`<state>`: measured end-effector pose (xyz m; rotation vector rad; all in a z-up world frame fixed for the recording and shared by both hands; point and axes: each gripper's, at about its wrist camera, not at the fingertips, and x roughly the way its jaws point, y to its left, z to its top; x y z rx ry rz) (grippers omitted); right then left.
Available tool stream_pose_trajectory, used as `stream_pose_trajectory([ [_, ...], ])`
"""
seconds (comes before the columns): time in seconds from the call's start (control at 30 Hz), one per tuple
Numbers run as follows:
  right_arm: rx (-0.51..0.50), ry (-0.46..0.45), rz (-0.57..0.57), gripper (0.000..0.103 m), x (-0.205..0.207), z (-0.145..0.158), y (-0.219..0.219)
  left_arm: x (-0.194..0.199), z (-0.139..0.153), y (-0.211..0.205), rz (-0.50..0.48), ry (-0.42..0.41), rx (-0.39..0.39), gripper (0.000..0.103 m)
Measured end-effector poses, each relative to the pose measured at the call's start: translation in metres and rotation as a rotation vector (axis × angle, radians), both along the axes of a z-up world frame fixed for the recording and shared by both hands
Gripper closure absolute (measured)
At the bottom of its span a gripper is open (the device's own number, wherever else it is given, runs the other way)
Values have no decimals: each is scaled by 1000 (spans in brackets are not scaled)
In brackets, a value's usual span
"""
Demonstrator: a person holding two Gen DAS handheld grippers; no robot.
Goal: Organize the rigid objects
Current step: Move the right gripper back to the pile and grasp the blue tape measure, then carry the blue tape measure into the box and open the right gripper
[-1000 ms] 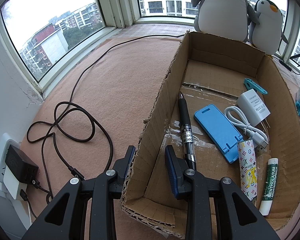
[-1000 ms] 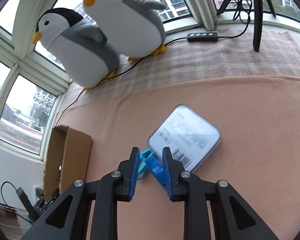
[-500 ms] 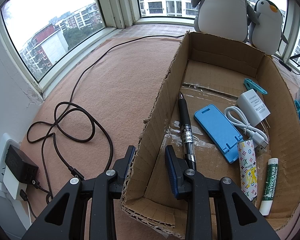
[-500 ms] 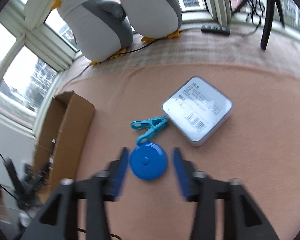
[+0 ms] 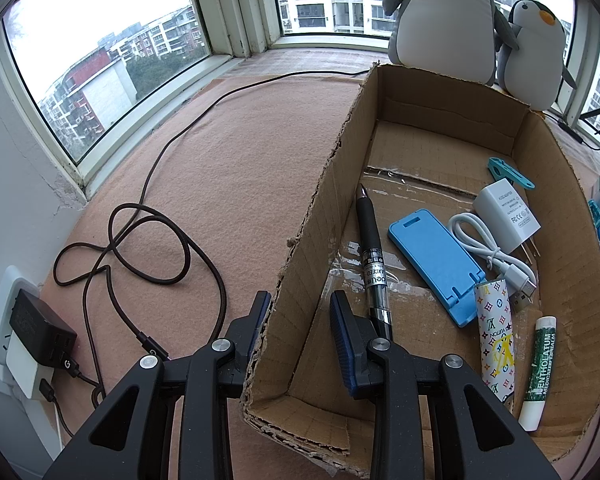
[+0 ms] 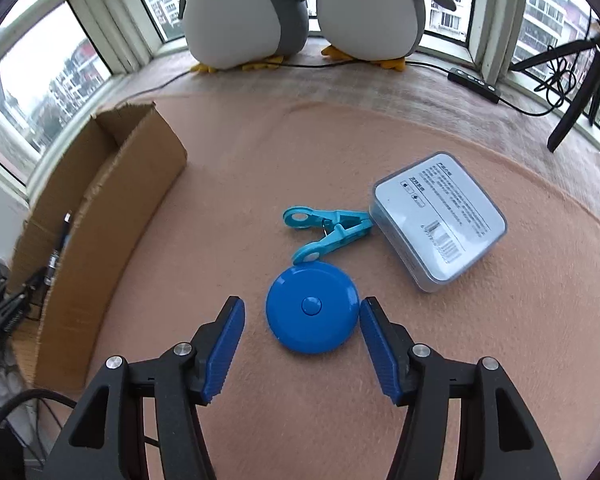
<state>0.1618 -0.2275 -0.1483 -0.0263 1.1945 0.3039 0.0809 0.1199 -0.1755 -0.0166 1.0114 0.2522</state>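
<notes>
My left gripper point(image 5: 302, 316) straddles the near left wall of the cardboard box point(image 5: 300, 240), one finger outside and one inside, with a gap to the wall. The box holds a black pen point(image 5: 372, 256), a blue phone stand point(image 5: 436, 264), a white charger with cable point(image 5: 504, 220), a patterned tube point(image 5: 496, 336), a lip balm stick point(image 5: 540, 368) and a teal clip point(image 5: 508, 172). My right gripper point(image 6: 302, 344) is open around a blue round tape measure point(image 6: 312, 306) on the mat. A teal clothespin point(image 6: 328, 232) and a grey case point(image 6: 440, 216) lie just beyond it.
Two plush penguins point(image 6: 300, 8) stand at the window. A dark cable point(image 5: 148, 240) loops over the mat left of the box, running to a plug adapter point(image 5: 36, 328). A black power strip point(image 6: 476, 84) and a tripod leg point(image 6: 576, 112) are at the far right.
My right gripper has opened and pulled back from the clothespin, and now sits lower and wider around the blue tape measure. My left gripper has not moved.
</notes>
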Motion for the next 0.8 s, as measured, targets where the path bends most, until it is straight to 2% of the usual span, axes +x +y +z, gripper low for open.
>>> stream_pose_trajectory([
  [0.47,-82,30,14,47,10,-7,12,0,0,0,0,-1,0,71],
  [0.53,-86,32,12,50,10,-7,11,1,0,-1,1,0,1,71],
  [0.57,-97,29,11,56,9,-7,11,0,0,-1,1,-1,0,71],
  [0.6,-101,28,12,57,9,-6,11,0,0,-1,0,-1,0,71],
  [0.8,-53,39,1,57,4,-4,6,0,0,-1,0,-1,0,71],
])
